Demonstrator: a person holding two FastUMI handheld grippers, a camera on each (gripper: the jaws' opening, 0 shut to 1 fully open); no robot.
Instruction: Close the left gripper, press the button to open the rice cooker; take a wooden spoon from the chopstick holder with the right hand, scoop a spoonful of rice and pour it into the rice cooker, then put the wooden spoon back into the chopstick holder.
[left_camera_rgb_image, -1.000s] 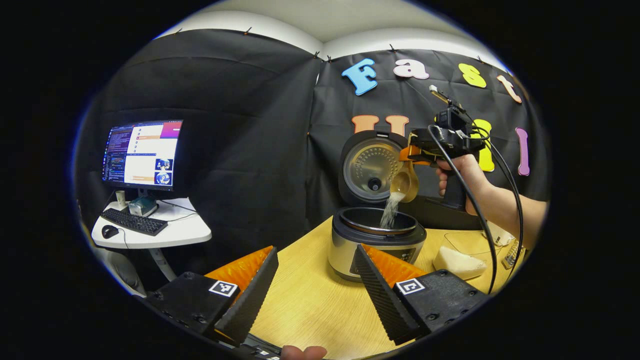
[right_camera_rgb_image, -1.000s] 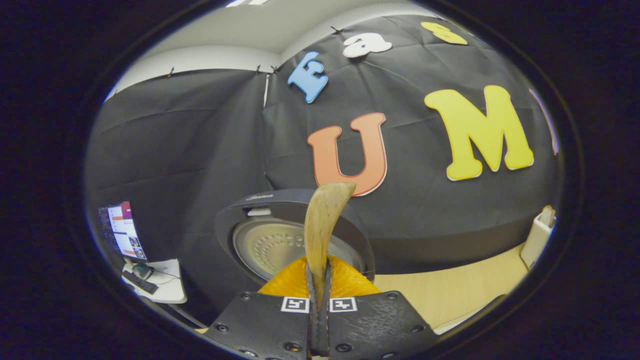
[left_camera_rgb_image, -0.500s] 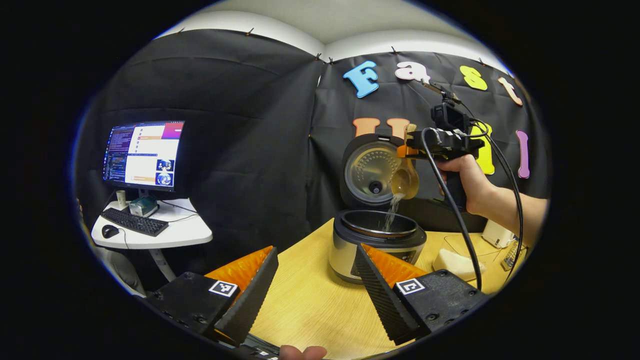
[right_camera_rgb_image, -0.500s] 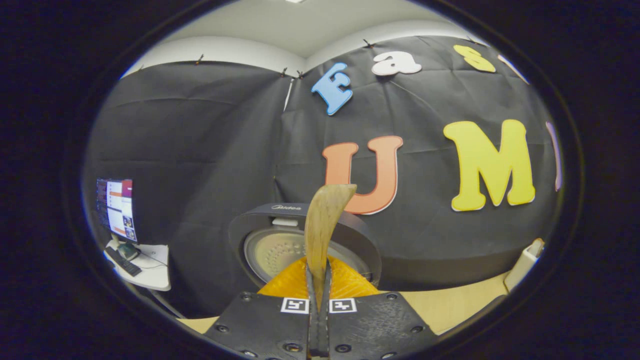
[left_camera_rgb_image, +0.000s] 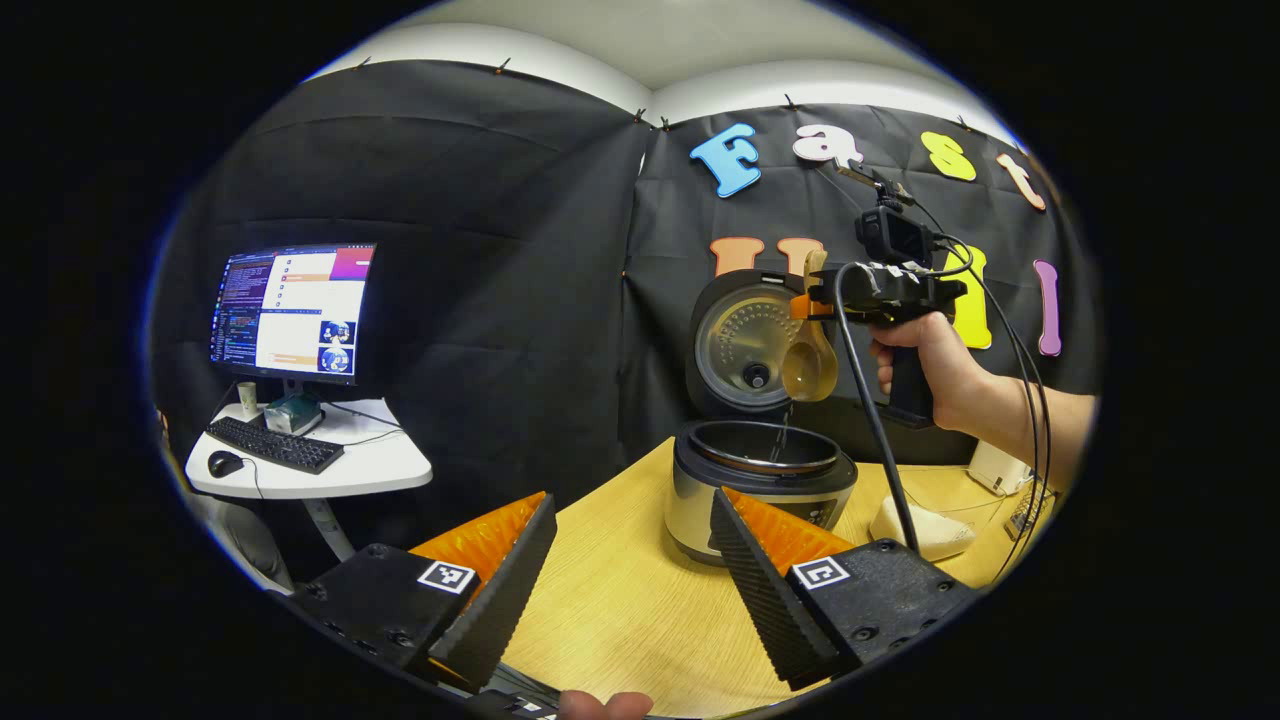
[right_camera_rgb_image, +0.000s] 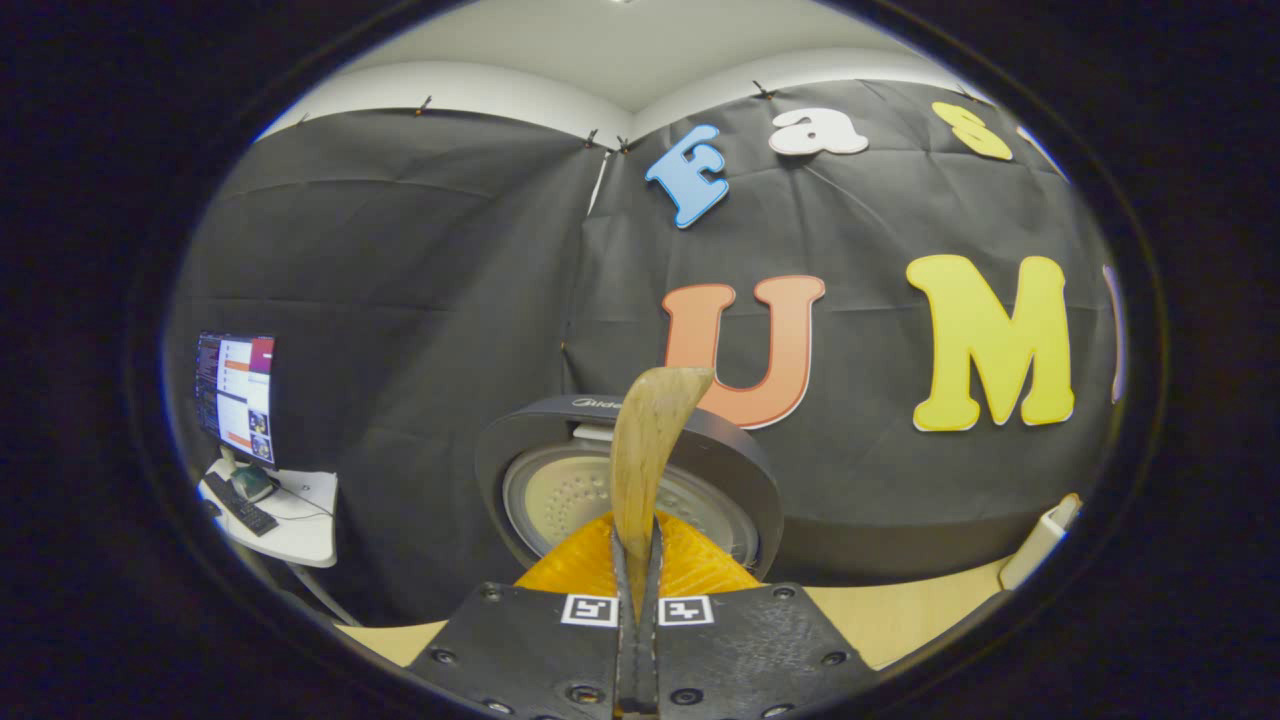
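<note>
The counter (left_camera_rgb_image: 620, 600) carries the cooker (left_camera_rgb_image: 762, 480), whose lid (left_camera_rgb_image: 745, 340) stands raised behind an open pot; what lies inside the pot cannot be made out. Above it the right hand-held gripper (left_camera_rgb_image: 812, 300), gripped by a hand (left_camera_rgb_image: 925, 350), is clamped on the spoon (left_camera_rgb_image: 810, 365), whose long axis runs near upright with the bowl hanging down over the pot and the handle end up; a thin thread of rice (left_camera_rgb_image: 783, 440) falls from the bowl into the pot. The left hand-held gripper (left_camera_rgb_image: 625, 570) hangs low over the counter with its fingers spread wide, holding nothing.

In the right gripper view the spoon (right_camera_rgb_image: 645, 450) rises from the pressed-together fingers.
</note>
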